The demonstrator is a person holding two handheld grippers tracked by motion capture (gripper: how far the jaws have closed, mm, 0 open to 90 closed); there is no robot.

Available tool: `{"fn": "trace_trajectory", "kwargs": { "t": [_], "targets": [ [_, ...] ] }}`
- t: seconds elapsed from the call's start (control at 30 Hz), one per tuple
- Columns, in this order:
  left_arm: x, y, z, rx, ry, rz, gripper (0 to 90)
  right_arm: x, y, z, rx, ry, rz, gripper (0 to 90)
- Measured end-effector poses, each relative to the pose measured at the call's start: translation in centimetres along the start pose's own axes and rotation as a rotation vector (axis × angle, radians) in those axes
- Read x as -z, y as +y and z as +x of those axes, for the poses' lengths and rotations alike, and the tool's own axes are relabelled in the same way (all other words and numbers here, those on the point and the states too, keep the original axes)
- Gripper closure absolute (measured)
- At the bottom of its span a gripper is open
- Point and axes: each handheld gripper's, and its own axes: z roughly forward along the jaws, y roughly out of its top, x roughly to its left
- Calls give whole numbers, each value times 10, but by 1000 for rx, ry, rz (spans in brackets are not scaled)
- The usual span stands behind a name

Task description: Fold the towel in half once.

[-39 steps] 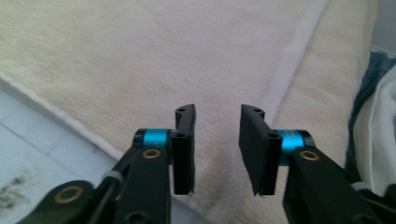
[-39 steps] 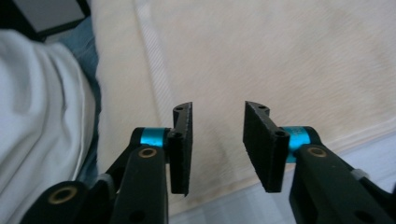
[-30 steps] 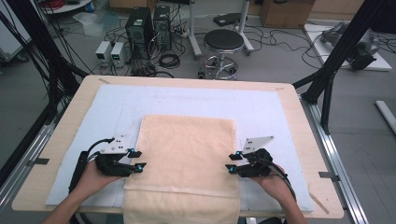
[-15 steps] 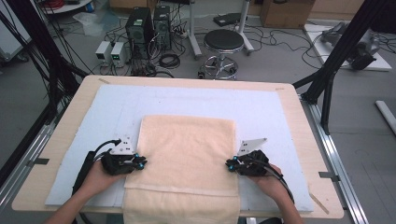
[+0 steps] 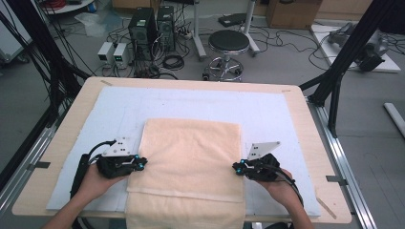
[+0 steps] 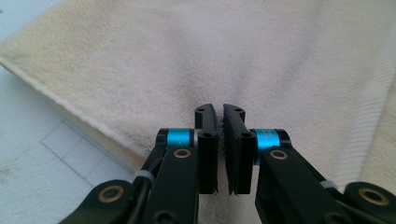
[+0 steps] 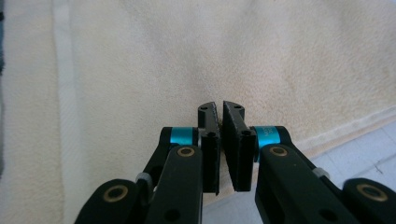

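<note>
Towel [image 5: 191, 157]: beige, folded, flat on the pale mat [image 5: 267, 114]; its near end droops over the table's 6 o'clock edge.
Left gripper [image 5: 141, 163]: at the towel's 9 o'clock edge, its jaws have just been closing and now pinch the cloth [image 6: 140, 74].
Right gripper [image 5: 237, 167]: at the 3 o'clock edge, jaws likewise just closed onto the fabric [image 7: 140, 70].
Why: matched grips on opposite sides probably let both hands lift and fold evenly.

Left claw [image 5: 138, 163] low, jaws pinched together, right claw [image 5: 237, 167] likewise, tips pointing inward.
</note>
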Motion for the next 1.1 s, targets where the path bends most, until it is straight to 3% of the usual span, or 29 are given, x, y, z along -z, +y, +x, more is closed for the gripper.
{"fn": "trace_trajectory", "kwargs": {
  "t": [0.23, 0.37, 0.6, 0.67, 0.87, 1.0, 1.1],
  "targets": [
    [22, 4, -10, -5, -19, -37, 841, 20, 6, 12, 26, -2, -32, 857],
    [25, -5, -20, -9, -60, 0, 842, 24, 6, 22, 45, 21, -31, 857],
    [18, -28, -36, -8, -143, 83, 841, 15, -16, 42, 25, 88, 13, 856],
    [19, -27, -36, -10, -144, 72, 826, 13, -18, 44, 24, 89, 24, 847],
    [22, -13, -21, 19, -86, -9, 624, 17, -9, 32, 4, 99, -36, 727],
    [15, -4, -9, 24, -54, -28, 576, 13, 0, 21, -1, 96, -44, 648],
    [6, 0, 0, 33, -11, -24, 566, 10, 6, 12, 8, 68, -47, 621]
  ]
}}
